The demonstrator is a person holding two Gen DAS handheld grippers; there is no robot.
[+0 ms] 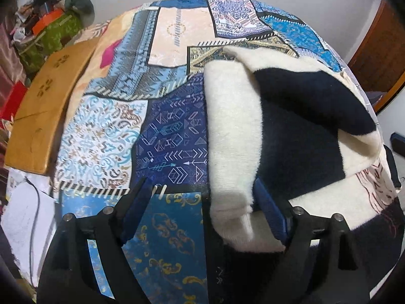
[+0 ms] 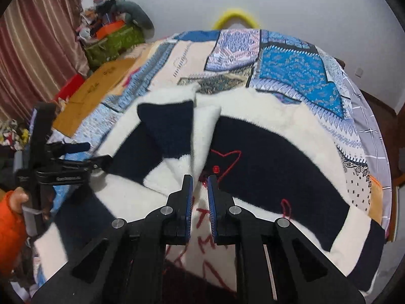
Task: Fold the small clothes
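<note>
A fluffy white and navy sweater [image 2: 265,157] with red stitching lies on a patchwork bedspread [image 2: 291,76]. In the left wrist view its folded white sleeve [image 1: 230,136] and navy body [image 1: 303,131] fill the right half. My left gripper [image 1: 202,200] is open, low over the bedspread, its right finger against the sleeve edge. It shows in the right wrist view [image 2: 83,157] at the sweater's left edge. My right gripper [image 2: 200,185] is nearly closed, its jaws pinching a white fold of the sweater near the red stitching.
A brown cardboard box [image 1: 43,111] lies on the bed's left side. A green bag [image 2: 114,43] with clutter stands at the far left by a curtain [image 2: 38,50]. A yellow ring [image 2: 236,16] sits behind the bed. A wooden door [image 1: 379,50] is at right.
</note>
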